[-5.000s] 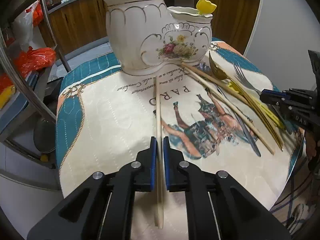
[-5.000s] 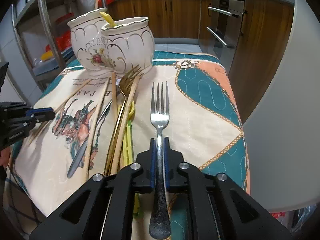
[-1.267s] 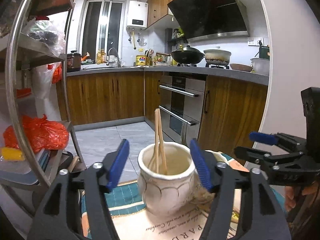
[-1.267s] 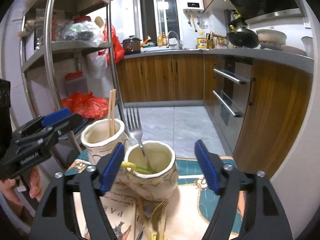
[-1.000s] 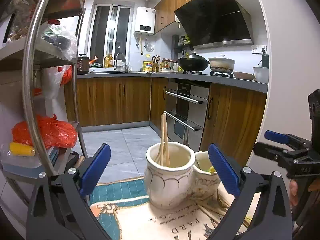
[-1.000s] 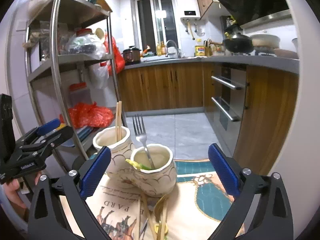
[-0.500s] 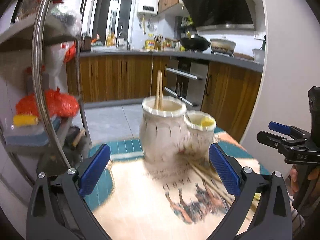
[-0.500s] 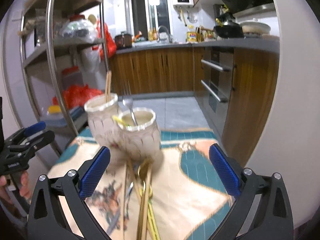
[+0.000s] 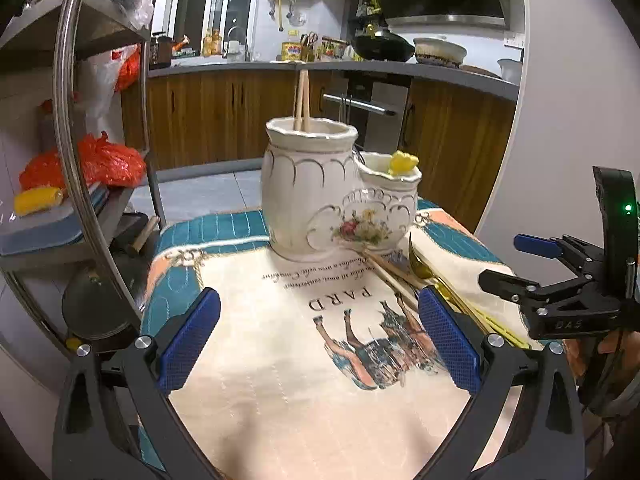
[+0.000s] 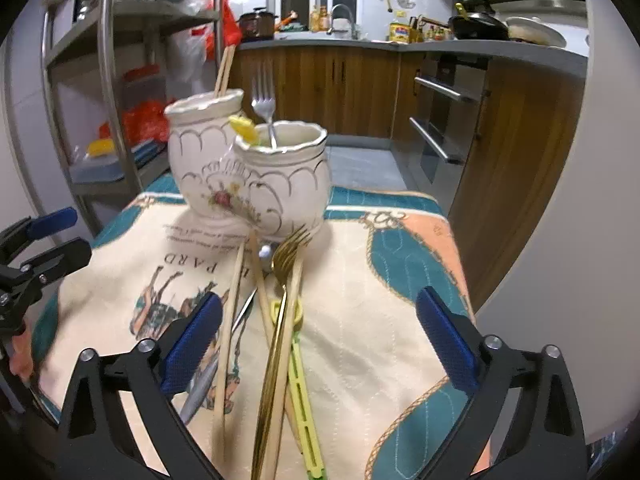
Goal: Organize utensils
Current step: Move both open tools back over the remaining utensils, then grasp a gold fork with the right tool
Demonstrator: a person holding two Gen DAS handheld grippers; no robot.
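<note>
A white double ceramic holder (image 9: 320,208) (image 10: 248,176) stands at the far end of the printed cloth. Its taller pot holds two chopsticks (image 9: 302,98) (image 10: 224,68). Its shorter pot holds a silver fork (image 10: 264,110) and a yellow utensil (image 10: 244,128) (image 9: 404,162). Loose utensils lie on the cloth: a gold fork (image 10: 280,300), chopsticks (image 10: 230,320) (image 9: 390,272), a yellow-green utensil (image 10: 302,384), a gold spoon (image 9: 420,268) and a grey-handled one (image 10: 204,384). My left gripper (image 9: 318,336) is open and empty above the cloth. My right gripper (image 10: 318,340) is open and empty over the loose utensils.
A metal shelf rack (image 9: 68,128) with red bags (image 9: 92,164) stands left of the table. Wooden kitchen cabinets (image 10: 332,80) and an oven (image 9: 360,108) lie behind. A white wall (image 10: 560,240) is close on the right. The table edge drops near both grippers.
Both grippers have tilted down and drawn back from the holder, so more of the cloth and the loose utensils show. Both stay wide open and empty.
</note>
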